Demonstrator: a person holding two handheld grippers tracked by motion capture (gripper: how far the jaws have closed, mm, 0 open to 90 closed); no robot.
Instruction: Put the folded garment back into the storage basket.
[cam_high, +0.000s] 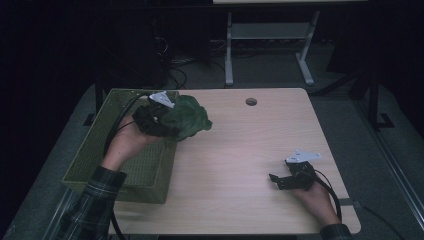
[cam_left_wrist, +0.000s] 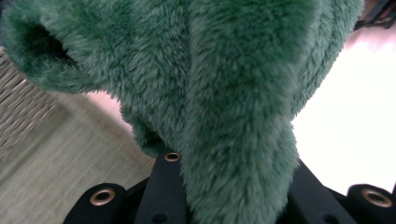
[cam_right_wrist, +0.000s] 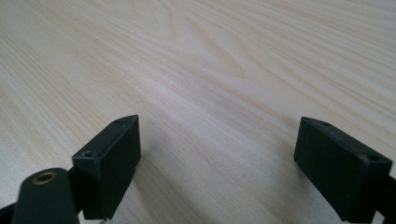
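green plush cloth lifted at basket's edge

green plush cloth hangs pinched in the left gripper above the woven basket's right rim, seemingly not yet dropped in. right gripper rests spread and empty on the tabletop.

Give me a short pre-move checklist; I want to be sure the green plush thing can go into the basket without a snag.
1. Left claw grip on the green plush fabric: ok, jaws shut on a fold.
2. Fabric lifted off the table: ok in the high view.
3. Fabric over the green wicker basket: not ok, it hangs mostly past the rim, over the table.
4. Basket floor free: cannot tell, hand hides part.
5. Right claw out of the way: ok, open, holding nothing, near the table's right edge.
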